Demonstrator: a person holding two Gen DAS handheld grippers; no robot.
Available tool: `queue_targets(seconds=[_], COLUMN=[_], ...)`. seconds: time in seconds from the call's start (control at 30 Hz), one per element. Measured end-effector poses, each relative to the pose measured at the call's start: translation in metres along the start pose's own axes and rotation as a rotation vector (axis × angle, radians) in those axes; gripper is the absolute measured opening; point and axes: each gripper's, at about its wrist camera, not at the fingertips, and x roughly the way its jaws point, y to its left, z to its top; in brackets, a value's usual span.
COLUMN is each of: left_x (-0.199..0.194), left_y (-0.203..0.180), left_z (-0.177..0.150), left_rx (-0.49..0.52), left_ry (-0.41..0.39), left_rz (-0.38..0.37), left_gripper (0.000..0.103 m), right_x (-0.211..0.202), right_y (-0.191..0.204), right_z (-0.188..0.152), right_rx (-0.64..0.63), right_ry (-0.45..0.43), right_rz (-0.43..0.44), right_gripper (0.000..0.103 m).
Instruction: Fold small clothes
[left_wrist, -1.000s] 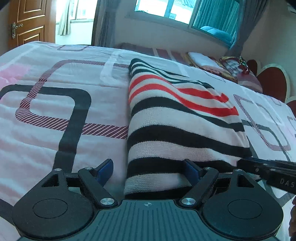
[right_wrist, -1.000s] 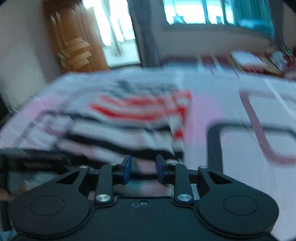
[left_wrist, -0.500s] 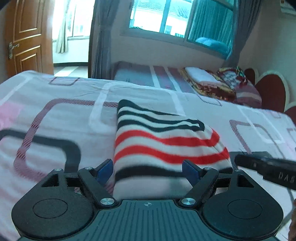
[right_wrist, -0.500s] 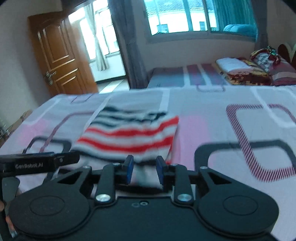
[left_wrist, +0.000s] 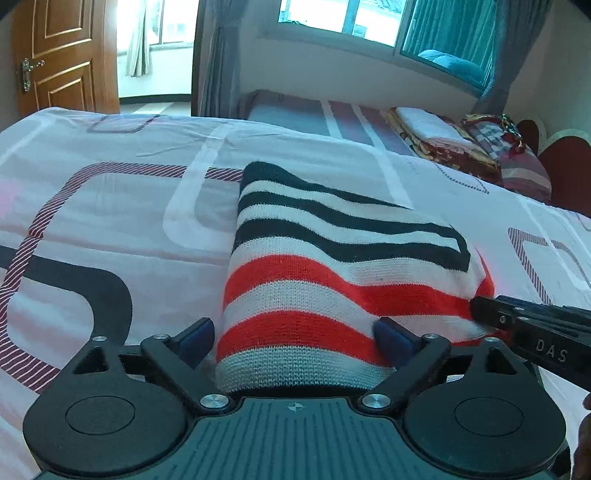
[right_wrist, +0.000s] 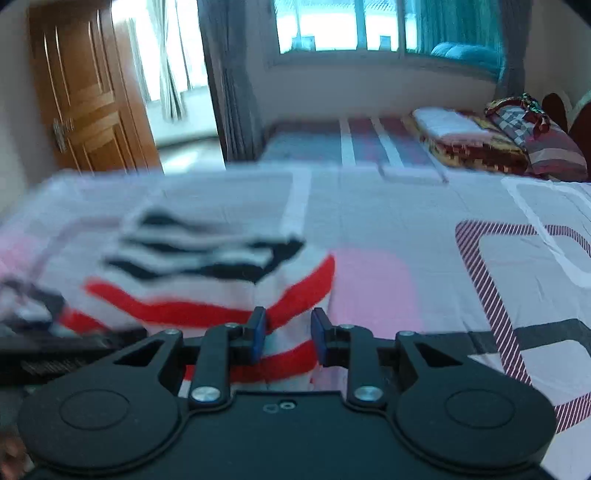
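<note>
Folded striped sweater (left_wrist: 332, 280) lies on patterned bedspread (left_wrist: 110, 206).
Left gripper (left_wrist: 295, 339), just widened, straddles it; right gripper (right_wrist: 287, 336) narrow, grip unclear.

striped sweater (right_wrist: 207, 280) between fingers (right_wrist: 256, 332)

The only lettering that can be read is "DAS", in pale capitals on the black body of the right tongs (left_wrist: 532, 332), at about four o'clock in the left wrist view. In the right wrist view, blurred print on the left tongs' (right_wrist: 55, 365) side cannot be made out.
</note>
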Motion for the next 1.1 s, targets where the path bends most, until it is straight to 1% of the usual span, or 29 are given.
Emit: queue_targets(seconds=[0.07, 0.1, 0.17, 0.23, 0.33, 0.43, 0.5, 0.57, 0.6, 0.63, 0.67, 0.7, 0.77, 0.83, 0.93, 0.97, 1.0, 1.03, 1.1], left_x=[-0.002, -0.004, -0.009, -0.012, -0.019, -0.029, -0.038, -0.045, -0.048, -0.049, -0.049, -0.05, -0.057, -0.064, -0.076, -0.079, -0.084, -0.088, -0.1], left_y=[-0.001, -0.002, -0.004, -0.003, -0.003, -0.007, -0.008, -0.007, -0.003, -0.001, -0.002, -0.004, -0.012, -0.021, -0.033, -0.034, -0.035, -0.035, -0.033], left_z=[0.001, 0.0, -0.001, -0.003, -0.009, -0.016, -0.022, -0.027, -0.031, -0.034, -0.038, -0.041, -0.045, -0.045, -0.046, -0.047, -0.048, -0.048, -0.05], left_rx=[0.008, 0.014, 0.024, 0.027, -0.002, -0.009, 0.0, -0.031, -0.061, -0.078, -0.079, -0.061, -0.005, 0.046, 0.126, 0.14, 0.145, 0.145, 0.133], left_ry=[0.002, 0.002, 0.009, 0.014, 0.02, 0.003, -0.01, -0.002, 0.014, 0.024, 0.036, 0.032, 0.009, 0.001, -0.014, -0.017, -0.01, -0.003, -0.013], left_rz=[0.004, 0.007, 0.033, 0.033, 0.056, 0.088, 0.089, 0.066, 0.031, 0.012, 0.024, 0.045, 0.089, 0.126, 0.167, 0.167, 0.155, 0.14, 0.114], left_gripper=[0.094, 0.096, 0.103, 0.103, 0.103, 0.103, 0.103, 0.103, 0.103, 0.103, 0.103, 0.103, 0.103, 0.103, 0.103, 0.103, 0.103, 0.103, 0.103], right_x=[0.005, 0.005, -0.001, -0.018, -0.047, -0.07, -0.083, -0.086, -0.082, -0.077, -0.073, -0.072, -0.073, -0.072, -0.073, -0.074, -0.076, -0.079, -0.085], right_y=[-0.001, -0.001, 0.001, 0.002, 0.004, 0.007, 0.006, 0.007, 0.008, 0.009, 0.008, 0.008, 0.009, 0.012, 0.012, 0.012, 0.011, 0.011, 0.009], right_z=[-0.002, -0.001, 0.002, 0.001, -0.009, -0.024, -0.037, -0.051, -0.059, -0.066, -0.072, -0.075, -0.078, -0.079, -0.083, -0.084, -0.084, -0.085, -0.087], right_rx=[0.002, 0.006, -0.001, -0.001, 0.01, 0.002, 0.025, 0.028, 0.016, 0.011, 0.021, 0.038, 0.054, 0.053, 0.069, 0.074, 0.079, 0.087, 0.111], right_ry=[0.0, 0.007, 0.018, -0.012, -0.055, -0.067, -0.077, -0.053, -0.023, 0.007, 0.027, 0.029, 0.02, 0.037, 0.061, 0.067, 0.071, 0.079, 0.1], right_rz=[-0.002, -0.002, -0.004, -0.007, 0.019, 0.021, 0.021, 0.019, 0.013, 0.009, 0.014, 0.018, 0.008, -0.001, -0.008, -0.014, -0.018, -0.016, -0.016], right_gripper=[0.027, 0.028, 0.029, 0.03, 0.043, 0.043, 0.044, 0.045, 0.046, 0.047, 0.048, 0.05, 0.054, 0.068, 0.079, 0.08, 0.085, 0.094, 0.102])
